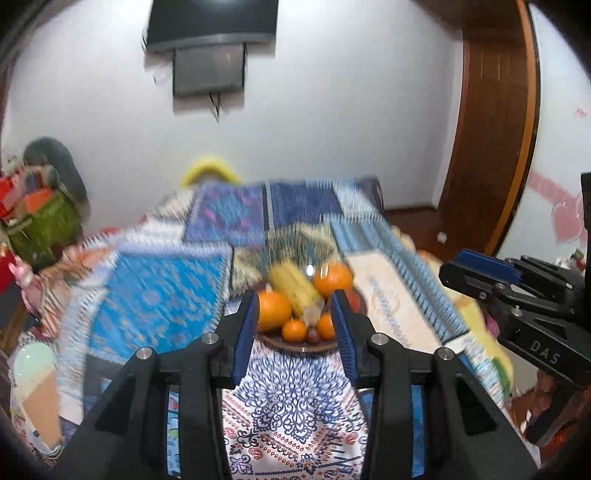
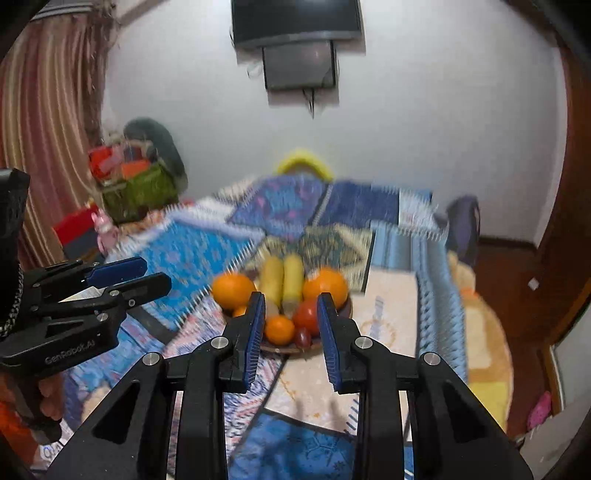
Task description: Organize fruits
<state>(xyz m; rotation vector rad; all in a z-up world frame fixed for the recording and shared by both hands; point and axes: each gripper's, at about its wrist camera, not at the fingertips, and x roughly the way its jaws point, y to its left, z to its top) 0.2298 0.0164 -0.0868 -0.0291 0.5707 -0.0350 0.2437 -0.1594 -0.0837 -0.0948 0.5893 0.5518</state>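
Patchwork cloth in blues and paisley covers the table (image 1: 155, 280) nearest the cameras, and both views look along it. Left tongs (image 1: 293, 317) stand slightly parted with nothing between the blue pads; right tongs (image 2: 291, 319) likewise stand a little apart and empty. Just beyond both sits a brown dish (image 2: 291, 347) heaped with the fruits: oranges (image 2: 233, 290), two bananas (image 2: 282, 282), a red tomato-like fruit (image 2: 306, 315) and a small dark one. Piled that tightly, they probably need lifting out singly from above. Farther off hang a white wall and a dark screen (image 2: 295, 20).
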